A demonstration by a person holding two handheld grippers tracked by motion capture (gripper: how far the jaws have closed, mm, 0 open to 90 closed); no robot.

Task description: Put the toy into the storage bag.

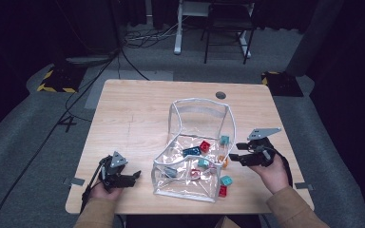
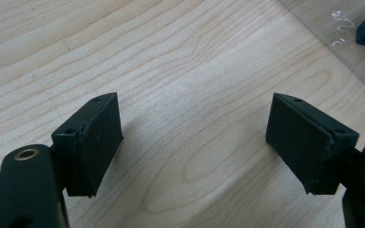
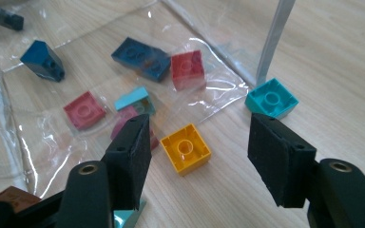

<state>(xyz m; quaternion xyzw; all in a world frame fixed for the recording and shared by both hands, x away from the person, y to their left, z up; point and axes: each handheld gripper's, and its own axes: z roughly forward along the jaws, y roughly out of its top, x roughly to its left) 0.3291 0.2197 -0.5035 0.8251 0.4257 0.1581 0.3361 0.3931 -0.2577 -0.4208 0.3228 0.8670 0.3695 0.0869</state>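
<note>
A clear plastic bag stands open in the middle of the wooden table, with several coloured bricks lying in it. My right gripper is at the bag's right side, low over the table. Its jaws are open, and a yellow brick lies on the wood between and just beyond them, untouched. A teal brick sits beside the bag's white edge. Inside the plastic are a red brick and a dark blue brick. My left gripper rests near the front left, open over bare wood.
A teal brick and a red brick lie at the bag's front right corner. The bag's corner shows at the upper right of the left gripper view. A round cable hole sits near the table's far edge. Cables run across the floor behind.
</note>
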